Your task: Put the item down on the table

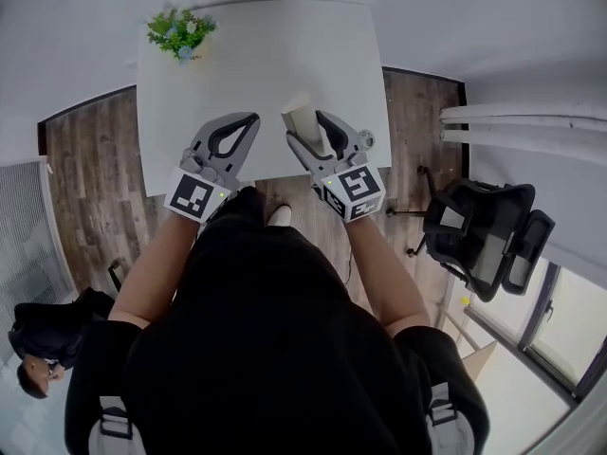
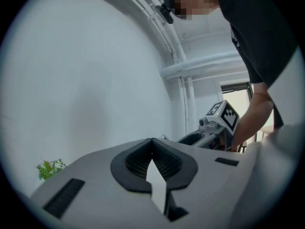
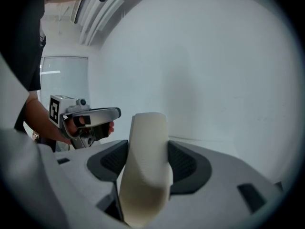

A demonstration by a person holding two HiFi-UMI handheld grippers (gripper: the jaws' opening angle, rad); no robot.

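Right gripper (image 1: 311, 133) pinched a cream, blocky item (image 1: 302, 115) between its jaws, upright near the frame's centre and over the near edge of the white table (image 1: 256, 60); whether it touched the top could not be told. Left gripper (image 1: 248, 121), just to its left, had its jaws pressed together on nothing. A small plant (image 1: 180, 32) stood at the table's upper-left corner.

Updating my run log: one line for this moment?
left tongs: shut, empty | right tongs: shut on cream block | block: held over white table
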